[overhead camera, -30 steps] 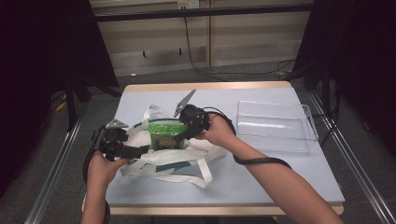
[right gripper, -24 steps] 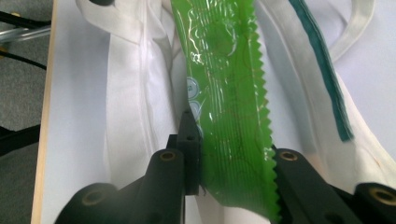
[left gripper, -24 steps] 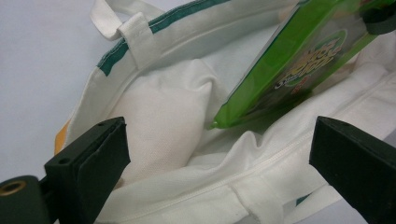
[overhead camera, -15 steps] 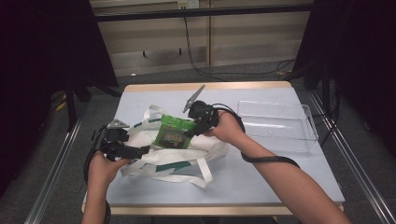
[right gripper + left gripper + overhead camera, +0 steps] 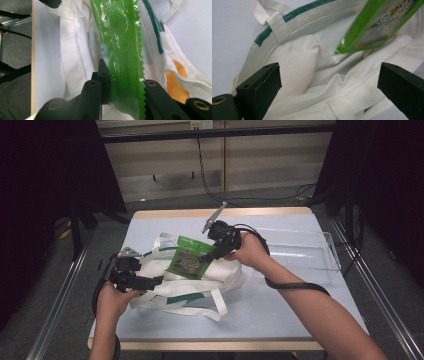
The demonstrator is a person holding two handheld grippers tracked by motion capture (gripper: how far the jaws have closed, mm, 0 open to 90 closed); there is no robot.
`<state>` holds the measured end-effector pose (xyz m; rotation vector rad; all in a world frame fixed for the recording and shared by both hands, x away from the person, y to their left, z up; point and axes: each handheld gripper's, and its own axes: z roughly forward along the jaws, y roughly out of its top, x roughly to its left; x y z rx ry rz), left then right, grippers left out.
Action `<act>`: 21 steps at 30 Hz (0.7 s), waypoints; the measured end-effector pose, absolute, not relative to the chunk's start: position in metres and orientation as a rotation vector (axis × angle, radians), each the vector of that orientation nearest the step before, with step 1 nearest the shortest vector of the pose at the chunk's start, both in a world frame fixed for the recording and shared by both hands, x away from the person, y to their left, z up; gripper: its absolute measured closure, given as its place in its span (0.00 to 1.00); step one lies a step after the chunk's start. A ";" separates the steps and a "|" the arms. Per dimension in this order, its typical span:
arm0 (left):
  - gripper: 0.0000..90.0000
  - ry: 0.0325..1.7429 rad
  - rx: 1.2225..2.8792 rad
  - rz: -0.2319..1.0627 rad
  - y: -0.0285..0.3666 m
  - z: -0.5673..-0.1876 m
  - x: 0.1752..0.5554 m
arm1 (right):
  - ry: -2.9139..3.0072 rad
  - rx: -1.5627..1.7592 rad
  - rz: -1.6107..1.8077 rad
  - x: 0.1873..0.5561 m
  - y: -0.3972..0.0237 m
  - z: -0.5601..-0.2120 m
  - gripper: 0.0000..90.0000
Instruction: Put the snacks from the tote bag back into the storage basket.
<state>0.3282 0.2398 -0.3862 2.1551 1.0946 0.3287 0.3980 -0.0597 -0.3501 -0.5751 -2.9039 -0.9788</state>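
From the high view, the right gripper is gripping a green snack packet above the white tote bag, while the left gripper is reaching at the bag's left edge.

In the left gripper view, its jaws are standing wide apart around the bag's rim, the packet's corner hanging over the opening — lifting clear should avoid snagging.

In the right gripper view, the jaws are clamping the packet's crimped end, having just been closing — lift steadily.
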 end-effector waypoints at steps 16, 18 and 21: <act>0.06 1.050 2.172 0.313 0.231 -0.385 0.328 | -2.914 -0.551 -0.908 0.398 -0.084 -0.319 0.87; 0.05 1.051 2.171 0.313 0.231 -0.386 0.328 | -2.931 -0.531 -0.896 0.398 -0.088 -0.315 0.87; 0.05 1.067 2.162 0.313 0.229 -0.387 0.328 | -2.943 -0.532 -0.890 0.398 -0.092 -0.308 0.87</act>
